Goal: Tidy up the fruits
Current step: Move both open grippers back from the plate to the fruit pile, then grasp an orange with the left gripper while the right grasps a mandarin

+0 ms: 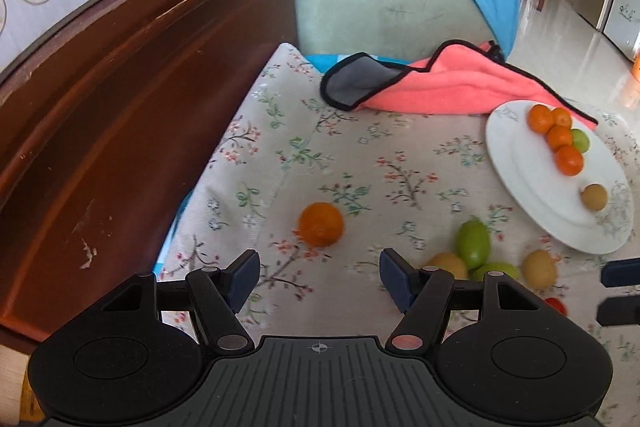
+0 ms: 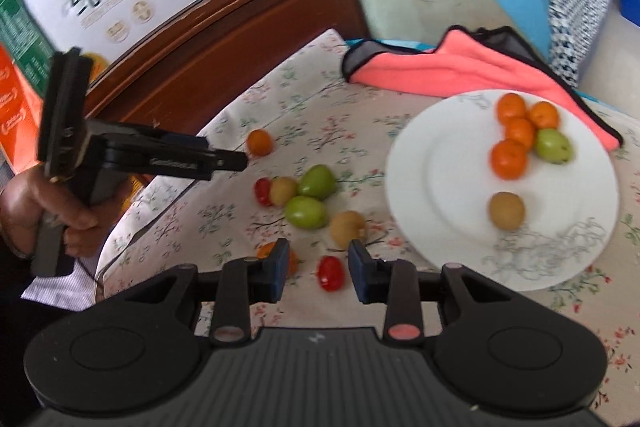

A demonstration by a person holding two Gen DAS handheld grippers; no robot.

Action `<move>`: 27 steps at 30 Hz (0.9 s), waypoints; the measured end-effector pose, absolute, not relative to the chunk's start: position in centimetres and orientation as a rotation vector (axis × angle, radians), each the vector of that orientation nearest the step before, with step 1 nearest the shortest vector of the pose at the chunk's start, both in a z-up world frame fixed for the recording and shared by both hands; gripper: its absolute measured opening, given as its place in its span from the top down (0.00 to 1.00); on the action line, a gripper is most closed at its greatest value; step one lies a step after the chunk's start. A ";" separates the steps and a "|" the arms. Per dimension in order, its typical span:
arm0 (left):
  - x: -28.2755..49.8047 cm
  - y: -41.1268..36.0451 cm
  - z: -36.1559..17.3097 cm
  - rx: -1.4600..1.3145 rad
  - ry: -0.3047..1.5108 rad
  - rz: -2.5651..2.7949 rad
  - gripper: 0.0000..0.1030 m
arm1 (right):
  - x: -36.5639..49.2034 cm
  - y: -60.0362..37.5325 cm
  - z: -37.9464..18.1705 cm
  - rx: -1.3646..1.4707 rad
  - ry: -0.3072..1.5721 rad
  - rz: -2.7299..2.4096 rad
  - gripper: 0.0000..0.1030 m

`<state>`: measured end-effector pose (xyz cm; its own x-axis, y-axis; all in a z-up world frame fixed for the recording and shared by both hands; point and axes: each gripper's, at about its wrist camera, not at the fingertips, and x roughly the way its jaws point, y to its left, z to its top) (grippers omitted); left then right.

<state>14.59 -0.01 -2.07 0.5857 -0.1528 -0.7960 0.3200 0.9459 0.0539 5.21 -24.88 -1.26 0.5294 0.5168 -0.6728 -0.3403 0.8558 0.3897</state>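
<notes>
On the floral tablecloth (image 1: 360,155), loose fruit lies beside a white plate (image 2: 440,163) holding four tangerines, a green fruit and a brown one. Ahead of the left gripper (image 1: 318,277), jaws apart and empty, sits a lone tangerine (image 1: 321,224). Between the right gripper's (image 2: 318,269) parted, untouching pads lies a cherry tomato (image 2: 330,273)

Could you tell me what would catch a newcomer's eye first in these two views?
Probably the white plate on the right of the floral cloth, holding four oranges, a green fruit and a brown one. Next, the loose fruit scattered left of it, with a red tomato lying just ahead of the right gripper and its open fingers. The coral towel is crumpled behind the plate.
</notes>
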 end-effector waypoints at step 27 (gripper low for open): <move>17.7 0.1 -5.6 0.137 0.874 -0.332 0.48 | 5.8 -19.1 -3.4 0.032 0.896 0.628 0.54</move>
